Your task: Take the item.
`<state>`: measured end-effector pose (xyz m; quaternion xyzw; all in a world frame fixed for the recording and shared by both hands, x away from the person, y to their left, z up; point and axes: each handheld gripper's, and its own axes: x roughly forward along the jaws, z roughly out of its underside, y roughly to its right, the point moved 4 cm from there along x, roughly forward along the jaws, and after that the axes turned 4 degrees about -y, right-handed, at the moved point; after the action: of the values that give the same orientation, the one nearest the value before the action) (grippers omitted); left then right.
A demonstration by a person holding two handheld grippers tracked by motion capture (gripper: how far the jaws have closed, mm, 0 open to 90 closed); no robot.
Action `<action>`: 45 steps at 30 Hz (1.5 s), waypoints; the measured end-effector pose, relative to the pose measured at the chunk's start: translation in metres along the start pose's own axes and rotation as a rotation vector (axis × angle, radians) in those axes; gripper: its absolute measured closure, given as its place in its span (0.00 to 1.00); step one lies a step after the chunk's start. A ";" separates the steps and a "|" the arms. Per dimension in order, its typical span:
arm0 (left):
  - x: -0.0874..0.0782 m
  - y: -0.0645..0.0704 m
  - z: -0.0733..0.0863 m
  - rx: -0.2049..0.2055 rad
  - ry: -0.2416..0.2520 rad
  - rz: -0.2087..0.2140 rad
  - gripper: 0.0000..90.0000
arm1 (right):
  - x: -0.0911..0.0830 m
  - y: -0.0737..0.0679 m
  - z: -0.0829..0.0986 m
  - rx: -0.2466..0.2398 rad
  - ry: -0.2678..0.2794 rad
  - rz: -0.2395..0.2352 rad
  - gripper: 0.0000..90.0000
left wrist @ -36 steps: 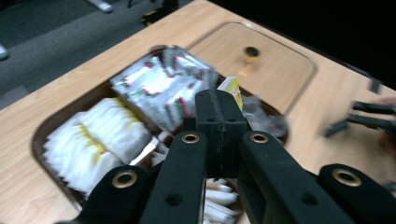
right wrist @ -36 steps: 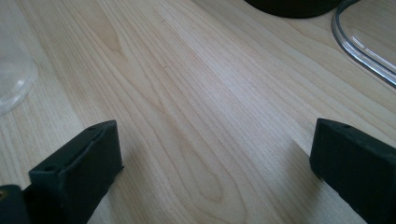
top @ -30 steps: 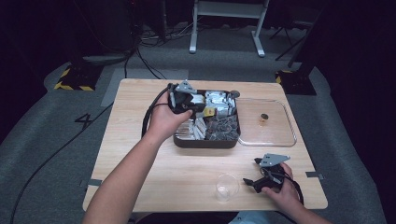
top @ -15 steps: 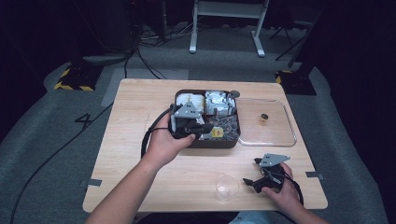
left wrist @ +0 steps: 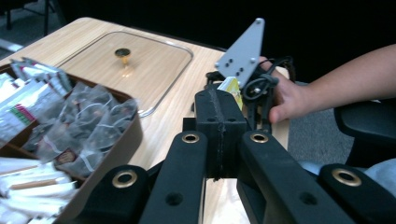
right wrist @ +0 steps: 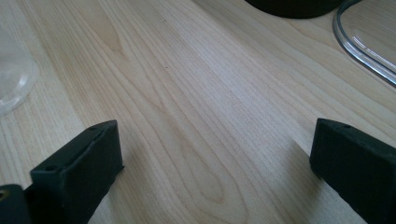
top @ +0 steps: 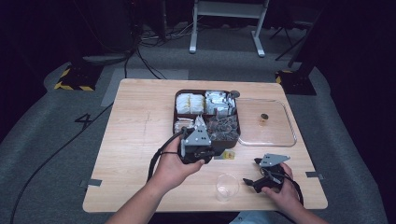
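My left gripper (top: 218, 154) hovers just in front of the dark compartment box (top: 237, 140), shut on a small yellow tea packet (top: 228, 155). In the left gripper view the jaws (left wrist: 219, 105) are pressed together and the yellow packet (left wrist: 232, 87) pokes out beyond their tips. A clear plastic cup (top: 227, 187) stands near the table's front edge. Beside that cup, to its right, my right gripper (top: 252, 171) rests low over the wood. Its jaws (right wrist: 217, 144) stand wide open with bare table between them.
The box holds white sachets (top: 189, 102), silver packets (top: 218, 102) and clear tea bags (left wrist: 86, 126). Its clear lid (top: 280, 135) with a small knob (top: 264, 116) lies on the table to the right. The cup's rim (right wrist: 11, 79) shows at the left of the right gripper view.
My left gripper has come out of the box toward the near side, carrying the yellow packet to just past the box's front edge. The right gripper has stayed put.
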<state>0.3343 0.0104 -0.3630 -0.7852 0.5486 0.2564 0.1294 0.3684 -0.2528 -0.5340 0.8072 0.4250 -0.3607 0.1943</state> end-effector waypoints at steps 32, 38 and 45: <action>0.050 0.043 0.053 0.014 -0.002 0.083 1.00 | 0.000 0.000 0.000 0.001 0.002 0.001 0.03; 0.051 0.042 0.057 0.008 -0.024 0.082 0.87 | 0.000 0.000 0.000 0.001 0.002 0.002 0.03; 0.049 0.040 0.058 0.009 -0.018 0.055 0.76 | 0.000 0.000 0.000 0.001 0.002 0.001 0.03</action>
<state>0.2955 -0.0148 -0.4346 -0.7670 0.5698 0.2645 0.1308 0.3685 -0.2525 -0.5340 0.8080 0.4243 -0.3600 0.1937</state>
